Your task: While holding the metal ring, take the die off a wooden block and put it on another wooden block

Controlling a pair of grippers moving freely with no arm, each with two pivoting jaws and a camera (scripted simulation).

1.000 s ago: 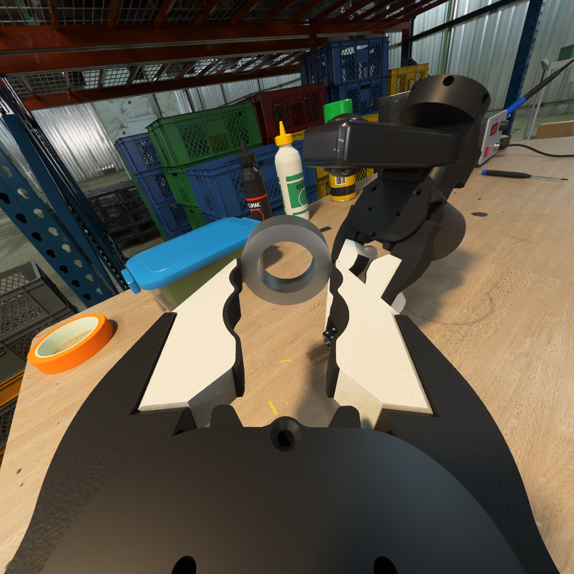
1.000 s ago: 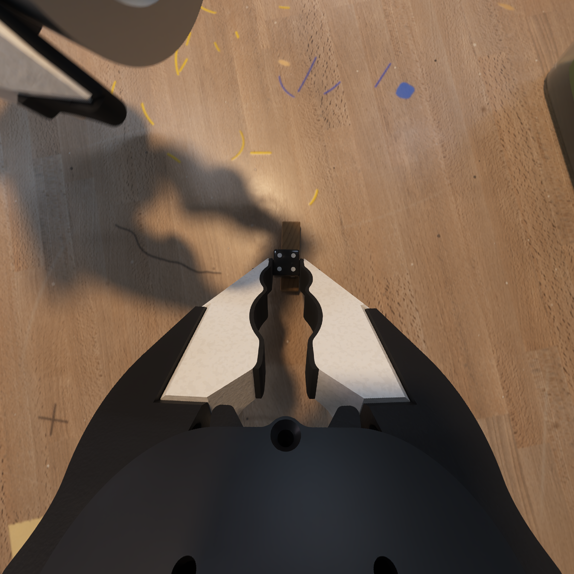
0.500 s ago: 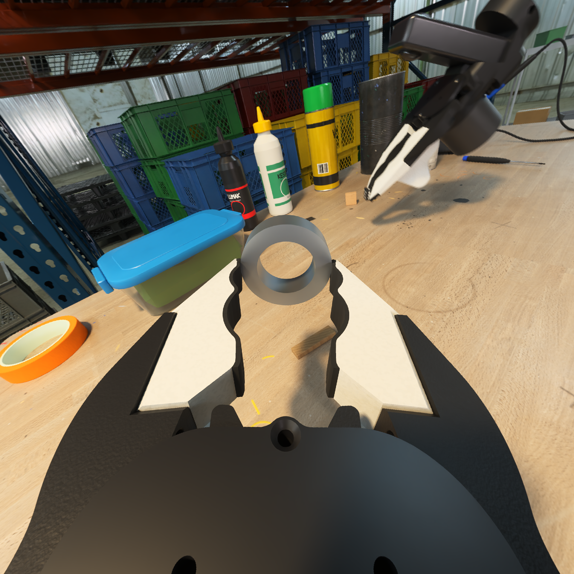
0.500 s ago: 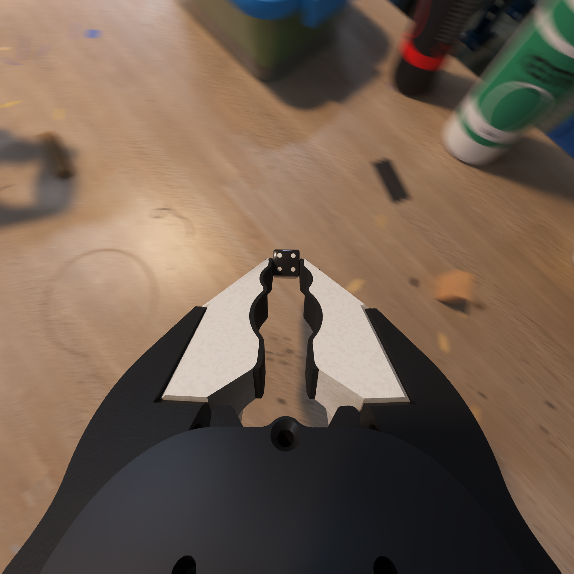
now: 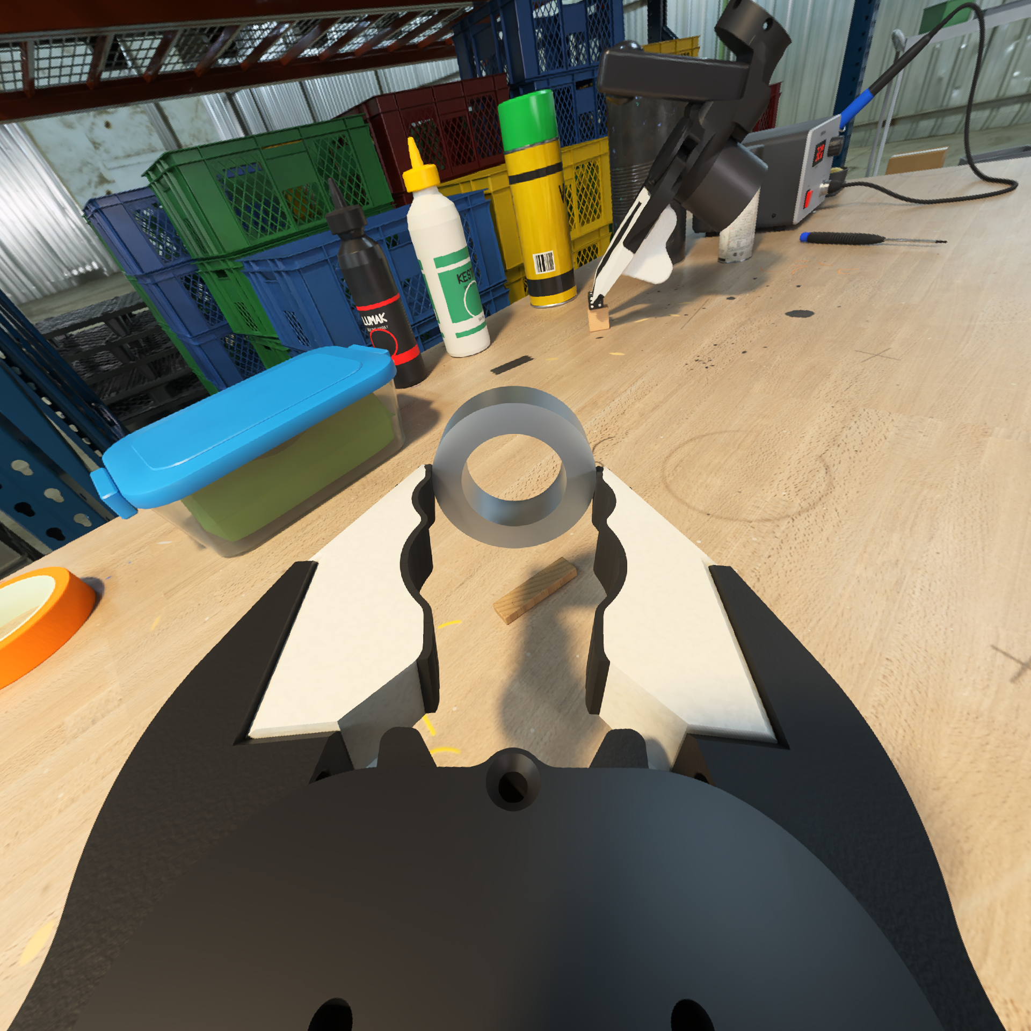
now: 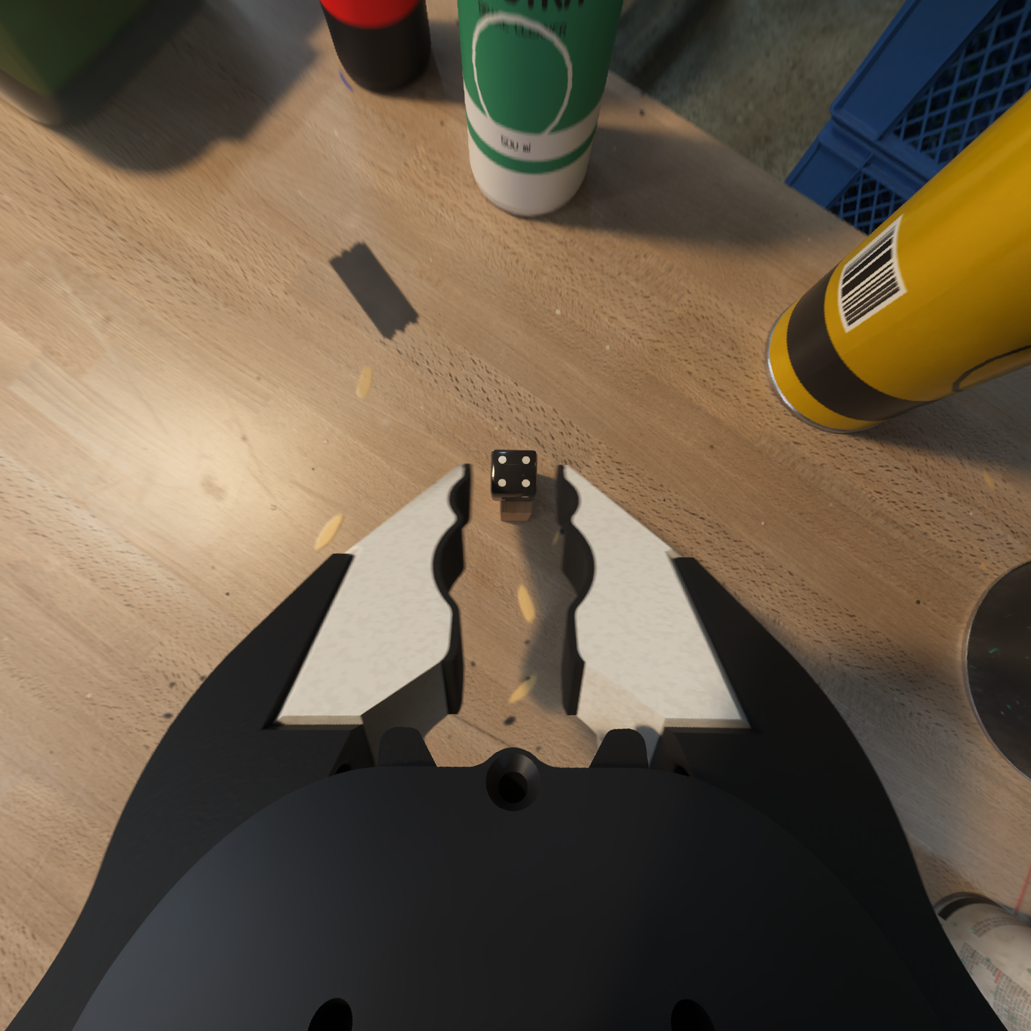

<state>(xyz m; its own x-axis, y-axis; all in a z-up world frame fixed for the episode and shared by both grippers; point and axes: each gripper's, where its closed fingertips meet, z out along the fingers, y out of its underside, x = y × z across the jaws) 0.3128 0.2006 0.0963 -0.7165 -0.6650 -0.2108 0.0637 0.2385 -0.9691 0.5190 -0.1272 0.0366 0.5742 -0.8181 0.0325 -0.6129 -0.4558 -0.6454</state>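
Note:
My left gripper (image 5: 513, 480) is shut on a grey metal ring (image 5: 513, 466) and holds it above the table. Below it a flat wooden block (image 5: 534, 590) lies bare on the table. My right gripper (image 6: 513, 474) is open, its fingertips either side of a black die (image 6: 513, 474) with gaps on both sides. The die rests on a small wooden block (image 6: 514, 510). In the left wrist view the right gripper (image 5: 596, 301) points down at the die (image 5: 597, 304) on that block (image 5: 598, 321), far back by the yellow can.
A blue-lidded box (image 5: 251, 441), a black bottle (image 5: 374, 290), a white glue bottle (image 5: 446, 262) and a yellow spray can (image 5: 535, 201) stand along the back edge. An orange tape roll (image 5: 33, 619) lies at the left. A metal cylinder (image 6: 998, 680) is close on the right.
My right gripper carried the die to the small block at the back and opened; the die now sits on that block. My left gripper still holds the ring.

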